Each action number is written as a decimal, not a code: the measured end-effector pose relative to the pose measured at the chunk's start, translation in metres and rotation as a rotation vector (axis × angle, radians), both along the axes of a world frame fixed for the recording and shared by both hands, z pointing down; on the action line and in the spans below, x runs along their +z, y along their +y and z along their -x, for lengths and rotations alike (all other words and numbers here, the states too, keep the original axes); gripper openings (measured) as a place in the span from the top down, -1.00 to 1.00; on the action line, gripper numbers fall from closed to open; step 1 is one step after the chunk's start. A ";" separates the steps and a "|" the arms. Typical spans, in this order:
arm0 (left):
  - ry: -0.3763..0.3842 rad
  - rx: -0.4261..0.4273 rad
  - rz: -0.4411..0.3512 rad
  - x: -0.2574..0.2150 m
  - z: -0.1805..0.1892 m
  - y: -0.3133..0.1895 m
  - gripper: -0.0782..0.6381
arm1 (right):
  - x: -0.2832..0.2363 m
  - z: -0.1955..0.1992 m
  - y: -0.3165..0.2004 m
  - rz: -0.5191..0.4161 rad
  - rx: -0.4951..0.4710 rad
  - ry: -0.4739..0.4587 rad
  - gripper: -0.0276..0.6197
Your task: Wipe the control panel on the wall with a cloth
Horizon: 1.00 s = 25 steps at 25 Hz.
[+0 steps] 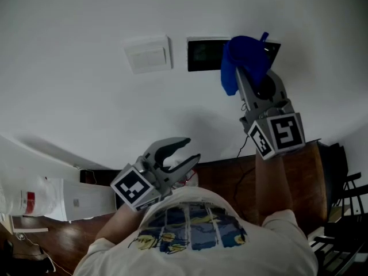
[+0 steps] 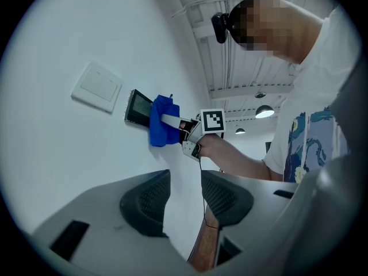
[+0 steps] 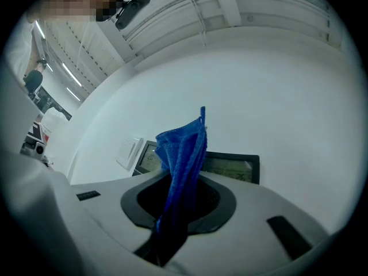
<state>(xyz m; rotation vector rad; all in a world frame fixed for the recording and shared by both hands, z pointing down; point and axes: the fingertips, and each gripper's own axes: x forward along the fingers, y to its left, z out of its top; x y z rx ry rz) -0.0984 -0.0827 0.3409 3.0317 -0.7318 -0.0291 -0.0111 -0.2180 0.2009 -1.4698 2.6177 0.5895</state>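
Closest in, down by the person's chest, the left gripper (image 1: 192, 149) hangs idle, jaws apart with nothing between them, well below and to the left of the work. Up ahead the right gripper (image 1: 251, 76) is raised to the wall (image 1: 80, 22), its jaws clamped on a bunched blue cloth (image 1: 237, 59) that sticks out past their tips. The cloth looks to be against the dark control panel (image 1: 202, 53), covering its right part; the panel's bare left end and a white switch plate (image 1: 148, 54) lie to that gripper's left. I'd say the wiping itself is in hand. Next it calls for a light, even stroke leftward across the bare screen
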 end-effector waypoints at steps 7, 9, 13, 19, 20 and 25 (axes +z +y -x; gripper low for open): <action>-0.042 0.021 0.001 0.005 -0.015 0.000 0.38 | -0.003 -0.035 -0.004 -0.008 0.037 0.012 0.65; -0.038 0.022 0.005 0.005 -0.019 -0.001 0.38 | -0.002 -0.048 -0.005 -0.005 0.055 0.008 0.65; -0.045 0.028 0.012 0.009 -0.024 -0.001 0.38 | -0.002 -0.079 -0.011 0.004 0.106 -0.023 0.65; -0.036 0.022 0.026 0.007 -0.033 -0.005 0.38 | -0.001 -0.122 -0.017 0.005 0.175 -0.056 0.65; -0.032 0.020 0.026 0.006 -0.034 -0.006 0.38 | -0.001 -0.124 -0.018 0.008 0.178 -0.057 0.65; -0.029 0.010 0.020 0.003 -0.034 -0.007 0.38 | 0.002 -0.131 -0.024 0.015 0.188 -0.058 0.65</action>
